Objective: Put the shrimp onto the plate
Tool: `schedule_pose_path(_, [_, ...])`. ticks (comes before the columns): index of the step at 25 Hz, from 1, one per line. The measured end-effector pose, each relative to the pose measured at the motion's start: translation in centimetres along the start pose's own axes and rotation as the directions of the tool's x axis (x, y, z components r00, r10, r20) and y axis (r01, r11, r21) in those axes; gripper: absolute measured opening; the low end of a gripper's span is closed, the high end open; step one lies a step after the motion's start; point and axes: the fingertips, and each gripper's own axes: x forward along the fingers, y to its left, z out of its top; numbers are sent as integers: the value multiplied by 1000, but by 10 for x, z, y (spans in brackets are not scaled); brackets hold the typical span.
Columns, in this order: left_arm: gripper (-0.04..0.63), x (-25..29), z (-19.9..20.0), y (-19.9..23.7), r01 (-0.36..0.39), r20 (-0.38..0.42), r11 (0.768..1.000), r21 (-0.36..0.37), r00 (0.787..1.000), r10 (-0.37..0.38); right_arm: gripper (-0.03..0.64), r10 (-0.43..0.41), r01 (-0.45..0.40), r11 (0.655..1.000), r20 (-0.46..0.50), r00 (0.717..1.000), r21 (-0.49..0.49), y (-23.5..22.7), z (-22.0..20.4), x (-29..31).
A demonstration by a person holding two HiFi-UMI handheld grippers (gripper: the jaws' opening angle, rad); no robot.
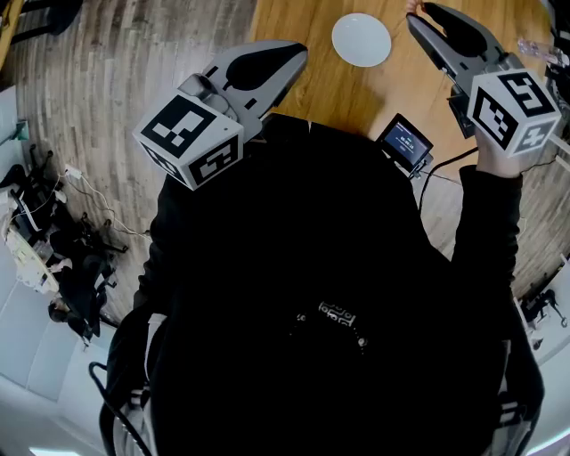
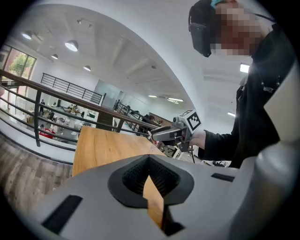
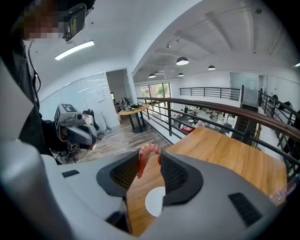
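A pink curled shrimp (image 3: 145, 160) hangs between the black pads of my right gripper (image 3: 150, 158), which is shut on it. In the head view that right gripper (image 1: 420, 18) is held up at the top right, over the wooden table. The round white plate (image 1: 362, 39) lies on the table to its left, and through the jaws the plate (image 3: 156, 201) shows far below the shrimp. My left gripper (image 1: 287, 55) hovers over the table's near left edge. In its own view the left gripper (image 2: 150, 172) has its jaws together at the tips with nothing in them.
The wooden table (image 1: 312, 89) has its left edge by the plank floor (image 1: 107, 80). A small device with a lit screen (image 1: 405, 141) and a cable sits at the near edge, beside my right arm. A railing (image 3: 220, 110) runs behind the table.
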Motion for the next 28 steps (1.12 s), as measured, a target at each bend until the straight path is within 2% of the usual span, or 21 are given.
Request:
schedule_pose_path(5, [6,-6,4,-5,-19,34,1000,-16,999,20,155,3,-3,1000,-32,999,-10,-1,-6,4])
schedule_pose_path(18, [6,-11,10,-4,-34,31,998,-43,999,36,155,15,-19,1000,-140,990,-24,-9,-34,23])
schedule_pose_path(28, [6,-7,-10,7,-55,20,997,-62,998,56,155,39,-47,998,-200,979,-33,-16,-74,59])
